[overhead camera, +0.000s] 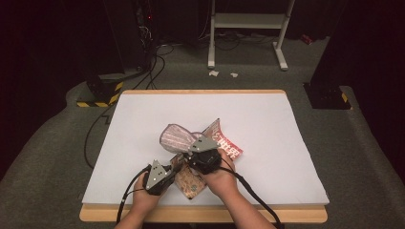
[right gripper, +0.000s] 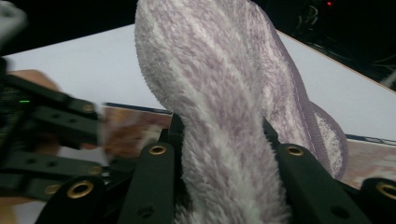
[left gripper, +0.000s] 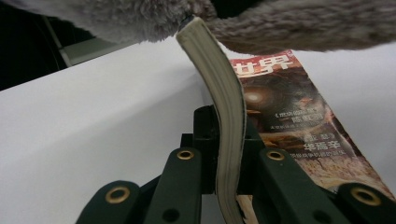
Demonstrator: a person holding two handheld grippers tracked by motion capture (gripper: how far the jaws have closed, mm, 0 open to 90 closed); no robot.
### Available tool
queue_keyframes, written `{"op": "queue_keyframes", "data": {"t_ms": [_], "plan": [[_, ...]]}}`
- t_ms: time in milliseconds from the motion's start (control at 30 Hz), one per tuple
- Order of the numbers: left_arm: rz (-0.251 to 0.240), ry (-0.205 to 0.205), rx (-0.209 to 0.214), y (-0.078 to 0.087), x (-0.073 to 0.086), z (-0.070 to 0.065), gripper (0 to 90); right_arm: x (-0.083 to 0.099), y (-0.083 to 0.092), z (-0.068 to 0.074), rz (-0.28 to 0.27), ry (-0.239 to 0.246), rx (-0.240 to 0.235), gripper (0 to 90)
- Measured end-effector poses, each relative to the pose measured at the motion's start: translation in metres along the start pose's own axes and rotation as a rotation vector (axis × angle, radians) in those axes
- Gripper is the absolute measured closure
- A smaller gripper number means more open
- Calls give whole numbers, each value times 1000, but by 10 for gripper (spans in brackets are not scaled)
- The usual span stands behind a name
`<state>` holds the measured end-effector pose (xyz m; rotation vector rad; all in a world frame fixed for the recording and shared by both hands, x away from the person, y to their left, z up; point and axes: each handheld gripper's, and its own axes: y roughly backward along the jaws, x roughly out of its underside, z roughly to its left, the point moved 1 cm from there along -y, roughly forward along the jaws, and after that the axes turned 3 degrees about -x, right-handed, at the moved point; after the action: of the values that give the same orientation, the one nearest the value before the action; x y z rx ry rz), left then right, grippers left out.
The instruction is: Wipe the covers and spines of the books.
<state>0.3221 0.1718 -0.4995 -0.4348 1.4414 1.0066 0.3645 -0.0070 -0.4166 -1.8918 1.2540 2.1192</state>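
Near the table's front edge, the left gripper (overhead camera: 165,172) is clamped on the lower edge of a paperback book (left gripper: 229,135); in the left gripper view its jaws pinch the page block from both sides, and the pages rise bent from between them with the red-titled cover spread to the right. Just beyond and to the right, the right gripper (overhead camera: 197,149) grips a fluffy lilac slipper (right gripper: 224,116), its jaws pressed into the plush on either side. The slipper (overhead camera: 175,137) stands up over the open book (overhead camera: 224,143), at the middle of the white table (overhead camera: 267,114), touching the book's top edge.
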Motion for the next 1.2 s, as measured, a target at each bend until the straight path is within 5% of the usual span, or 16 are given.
{"op": "queue_keyframes", "data": {"t_ms": [233, 633, 800, 1200], "plan": [[-3, -7, -9, 0, 0, -2, 832, -3, 7, 19, -5, 17, -32, 696], [4, -7, -15, -1, 0, -3, 833, -3, 5, 18, 10, 22, -7, 696], [3, -8, -15, -1, 0, -3, 833, 0, 0, -6, 31, -7, 39, 695], [4, -18, -21, -2, 0, -3, 834, 20, -14, -98, 95, -184, 195, 696]]}}
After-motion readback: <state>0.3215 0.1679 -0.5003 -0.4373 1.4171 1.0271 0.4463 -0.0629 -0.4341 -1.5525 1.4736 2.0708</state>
